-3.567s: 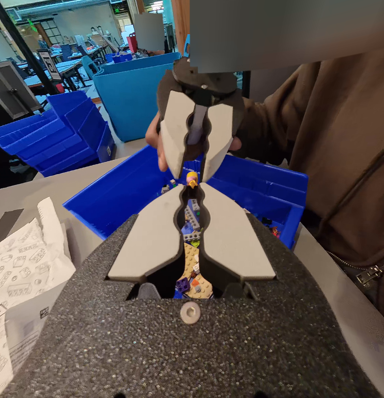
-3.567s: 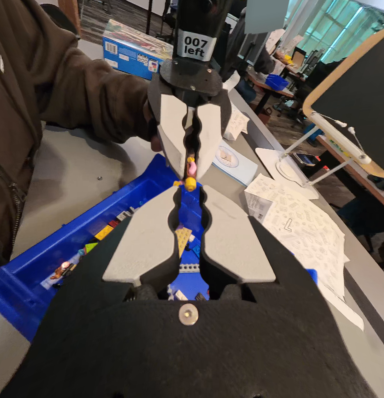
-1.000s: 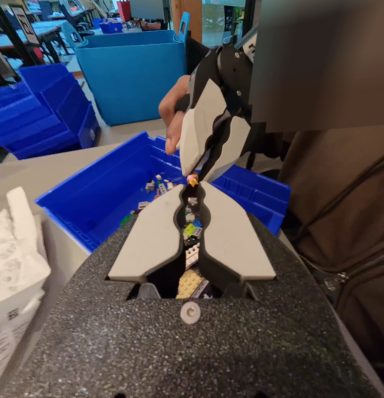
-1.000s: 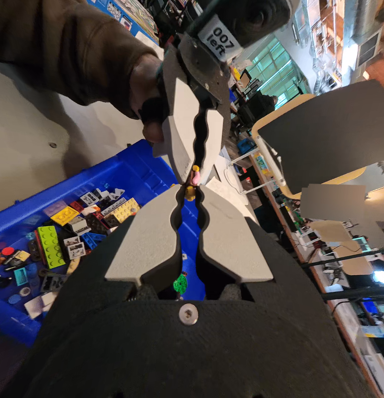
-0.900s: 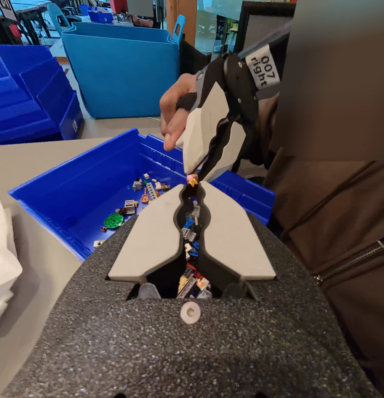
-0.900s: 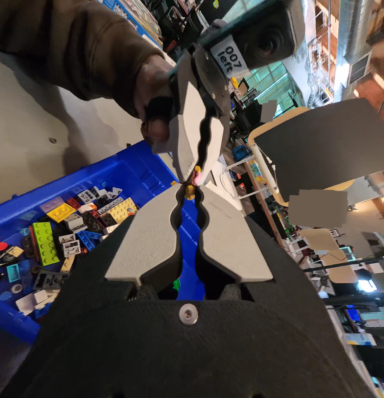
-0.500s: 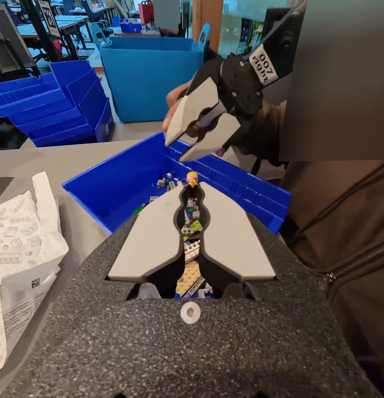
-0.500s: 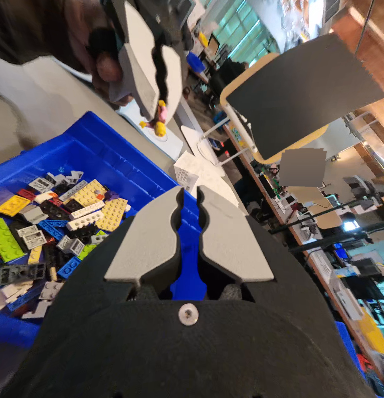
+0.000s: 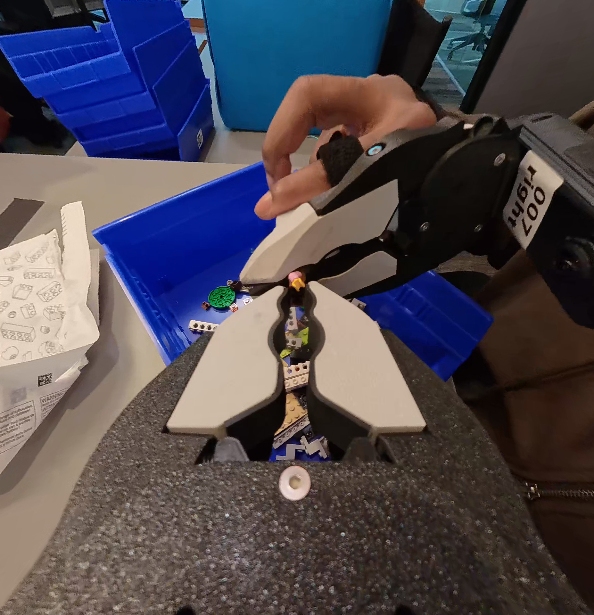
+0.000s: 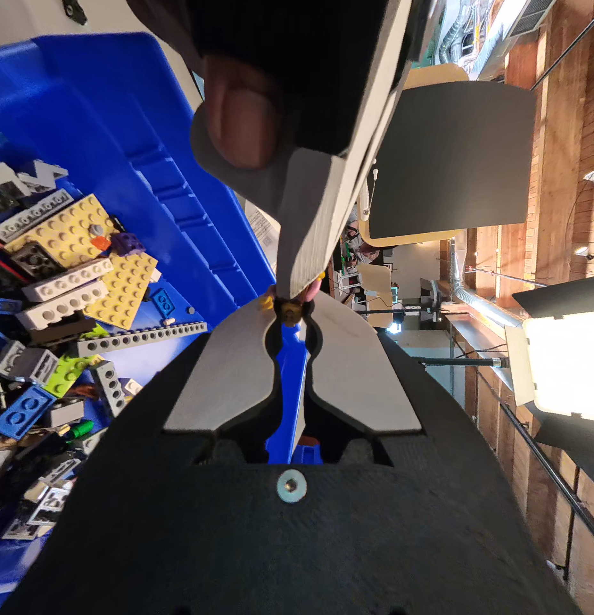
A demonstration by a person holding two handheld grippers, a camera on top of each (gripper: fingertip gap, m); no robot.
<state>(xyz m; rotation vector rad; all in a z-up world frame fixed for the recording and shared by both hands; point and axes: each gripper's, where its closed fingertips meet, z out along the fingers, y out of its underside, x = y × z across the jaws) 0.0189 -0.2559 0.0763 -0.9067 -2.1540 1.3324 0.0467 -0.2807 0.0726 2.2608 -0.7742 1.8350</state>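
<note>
My left gripper (image 9: 295, 293) is shut on a small toy figure (image 9: 295, 279) with a pink body and yellow hands. It holds the figure above a blue bin (image 9: 189, 213). My right gripper (image 10: 290, 315) meets it tip to tip from the right, rolled on its side. Its pads close on the figure's yellow head (image 10: 289, 311). In the right wrist view the left gripper's fingers (image 10: 305, 239) come down from above onto the figure. In the left wrist view the right gripper's upper finger (image 9: 305, 239) lies just over the figure, and its lower finger is partly hidden.
The bin's wall (image 10: 195, 233) holds several loose bricks and plates, among them a tan plate (image 10: 122, 289) and a green round plate (image 9: 221, 296). A white printed paper bag (image 9: 29, 299) lies on the grey table to the left. Stacked blue bins (image 9: 106, 100) and a teal tub (image 9: 289, 50) stand behind. The grippers are tip to tip, or close to it.
Half a second ago my right gripper had pulled away, leaving the figure in my left gripper. It has now come back, rolled sideways, with its tips around the yellow head.
</note>
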